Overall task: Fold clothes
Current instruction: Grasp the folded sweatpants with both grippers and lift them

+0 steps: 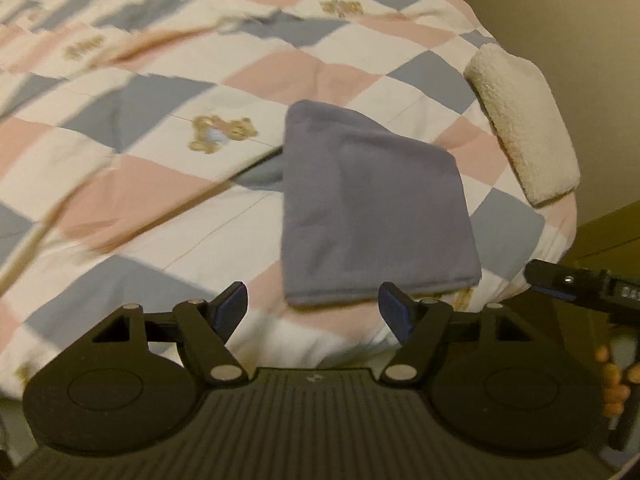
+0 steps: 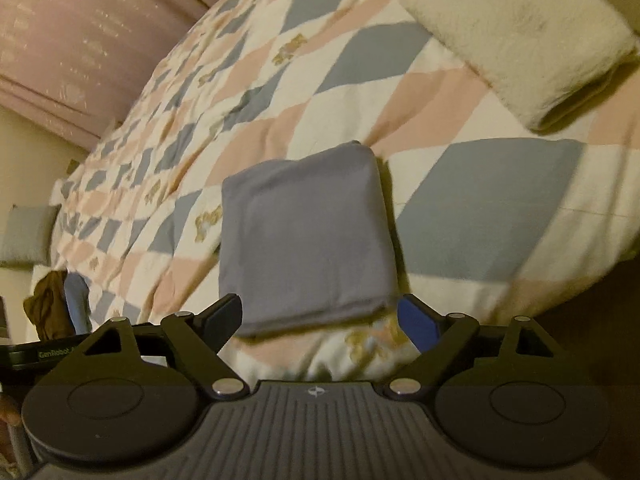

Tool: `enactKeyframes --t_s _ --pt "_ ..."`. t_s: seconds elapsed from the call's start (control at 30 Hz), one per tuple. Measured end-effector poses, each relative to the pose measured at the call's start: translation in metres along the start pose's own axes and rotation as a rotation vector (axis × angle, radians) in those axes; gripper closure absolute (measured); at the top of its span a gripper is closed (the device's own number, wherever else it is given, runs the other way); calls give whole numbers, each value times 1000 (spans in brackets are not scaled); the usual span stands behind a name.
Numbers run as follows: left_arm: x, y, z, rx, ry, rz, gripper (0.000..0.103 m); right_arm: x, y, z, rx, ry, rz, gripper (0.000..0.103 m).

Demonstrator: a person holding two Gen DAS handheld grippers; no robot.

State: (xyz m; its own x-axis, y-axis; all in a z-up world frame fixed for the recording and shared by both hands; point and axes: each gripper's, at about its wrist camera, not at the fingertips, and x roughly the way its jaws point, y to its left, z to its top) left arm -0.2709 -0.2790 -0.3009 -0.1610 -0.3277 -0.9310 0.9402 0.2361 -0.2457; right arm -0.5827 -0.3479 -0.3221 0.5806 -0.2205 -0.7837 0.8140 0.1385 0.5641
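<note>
Black two-finger left gripper (image 1: 313,306), nearest in the left wrist view, stands spread wide and holds nothing. Just beyond its tips lies the grey-blue folded cloth garment (image 1: 372,208), a flat, roughly square stack near the edge of the pink, blue and cream checked quilt (image 1: 160,184). It looks soft, light and limp, so its layers would likely slide apart if lifted by one corner; the thick folded near edge seems the best hold. A cream fleecy folded blanket (image 1: 524,120) rests well apart at the quilt's right edge, and nothing blocks the approach.

Black right gripper (image 2: 320,316), nearest in the right wrist view, is likewise spread and empty, with the same garment's near edge between its tips but not touched. A mauve padded headboard (image 2: 80,40) stands far off.
</note>
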Motion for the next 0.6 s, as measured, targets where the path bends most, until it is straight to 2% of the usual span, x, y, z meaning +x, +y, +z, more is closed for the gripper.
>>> enactKeyframes --t_s 0.2,0.37,0.43,0.47,0.6 --pt "64 27 39 -64 62 -97 29 64 -25 37 2 17 -26 16" --pt "114 44 60 -92 118 -176 28 107 -49 55 55 94 62 15" --pt "128 51 63 -112 135 -239 28 117 -56 60 72 131 111 17" --pt "135 55 65 -122 144 -272 28 121 -58 62 79 151 133 20" --pt "153 67 68 -158 161 -411 30 142 -58 67 47 239 169 29"
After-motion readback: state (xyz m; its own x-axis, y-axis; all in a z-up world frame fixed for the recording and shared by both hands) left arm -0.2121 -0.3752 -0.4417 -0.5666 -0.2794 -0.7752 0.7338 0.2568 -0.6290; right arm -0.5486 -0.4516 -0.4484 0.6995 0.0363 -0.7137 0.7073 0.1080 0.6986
